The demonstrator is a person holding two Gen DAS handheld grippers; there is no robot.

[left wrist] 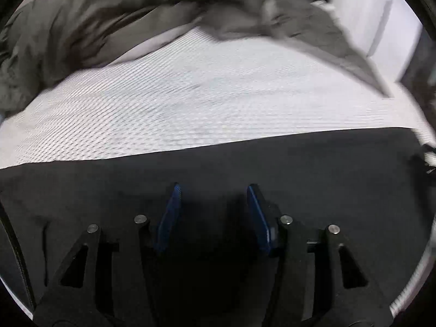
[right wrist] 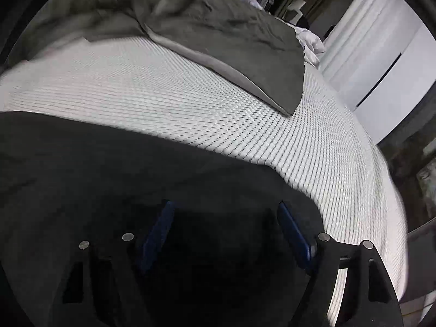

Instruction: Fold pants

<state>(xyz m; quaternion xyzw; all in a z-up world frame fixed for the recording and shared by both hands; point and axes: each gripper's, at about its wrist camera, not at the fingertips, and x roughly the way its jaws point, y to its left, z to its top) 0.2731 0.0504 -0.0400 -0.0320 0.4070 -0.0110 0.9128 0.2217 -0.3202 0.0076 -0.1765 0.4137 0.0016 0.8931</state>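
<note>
The black pants (left wrist: 218, 163) are being spread flat on the white textured mattress (left wrist: 190, 95) — probably for a clean fold. Left gripper (left wrist: 214, 199) and right gripper (right wrist: 226, 215) are being held above, jaws apart, nothing pinched.

Left gripper (left wrist: 212, 190) and right gripper (right wrist: 226, 207) tilt downward, jaws apart

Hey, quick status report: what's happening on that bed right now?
Both grippers open, left, right. Black pants flat beneath them, ungripped. Grey duvet beyond, clear.
</note>
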